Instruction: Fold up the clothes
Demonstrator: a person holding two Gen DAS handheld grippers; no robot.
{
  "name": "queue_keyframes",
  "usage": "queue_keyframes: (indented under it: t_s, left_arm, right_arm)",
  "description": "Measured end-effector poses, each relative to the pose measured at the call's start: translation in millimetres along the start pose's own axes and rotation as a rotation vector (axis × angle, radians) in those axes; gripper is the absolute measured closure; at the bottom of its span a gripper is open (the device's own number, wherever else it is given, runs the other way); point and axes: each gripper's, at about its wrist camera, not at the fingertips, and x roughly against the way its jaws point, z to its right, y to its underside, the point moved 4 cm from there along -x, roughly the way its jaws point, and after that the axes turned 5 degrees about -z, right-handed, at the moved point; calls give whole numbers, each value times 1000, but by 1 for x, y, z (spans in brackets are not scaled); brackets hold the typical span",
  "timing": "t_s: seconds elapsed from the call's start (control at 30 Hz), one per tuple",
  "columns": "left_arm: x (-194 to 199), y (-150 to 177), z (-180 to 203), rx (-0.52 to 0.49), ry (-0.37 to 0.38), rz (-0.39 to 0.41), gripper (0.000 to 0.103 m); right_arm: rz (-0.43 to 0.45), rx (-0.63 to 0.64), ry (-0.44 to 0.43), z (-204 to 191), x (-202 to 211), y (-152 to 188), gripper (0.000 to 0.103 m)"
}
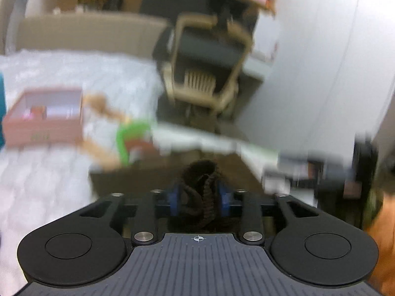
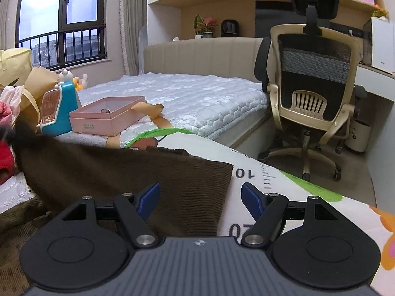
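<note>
Brown ribbed garment (image 2: 128, 172) spread over a printed mat (image 2: 296, 192) with ruler numbers, lying directly ahead of the right hand-held gripper (image 2: 200, 198) and running off to its left. One straight edge of the cloth ends between the right gripper's blue pads (image 2: 149, 197), nearer the right-side pad.

Bed (image 2: 197, 98) beyond the mat, well ahead of the right gripper. Office chair (image 2: 313, 86) ahead and to its right. Pink box (image 2: 108, 118) ahead-left, on the bed.

Right hand-held gripper: spread wide, holding nothing, low over the cloth edge.

Left hand-held gripper (image 1: 198, 198): pressed together on a bunched fold of the same brown cloth (image 1: 201, 185), which stands up between its pads. Left view is badly motion-blurred; the grip itself reads clearly.

Step, as judged: left side lifted, right side about to take the near edge.

Risks:
- Right gripper closes beyond the hem and pinches mat, or mat and cloth together; the edge sits off-centre in the gap.
- Left grip is a thick wad, not a clean corner; a fast swing could shed it or drag the fold crooked.
- Lifting one side alone skews the garment.
</note>
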Motion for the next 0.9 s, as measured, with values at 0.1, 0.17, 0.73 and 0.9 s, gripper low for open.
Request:
queue_keyframes:
  t_s: [0.1,0.17,0.73,0.9]
  left_arm:
    - [-1,35,-8,30,34,-114,20]
    - [6,46,-16,89,66,-127,13]
    - [-18,-63,18,-80,-124,204,91]
    - [-14,-80,6,-128,-147,297,80]
  right_arm:
    - [-21,-11,3,3,0,9,30]
    - [-31,-18,3,4,-2,14,29]
    - [6,-149,-16,23,4,39,28]
    - [45,-35,40,15,14,10,28]
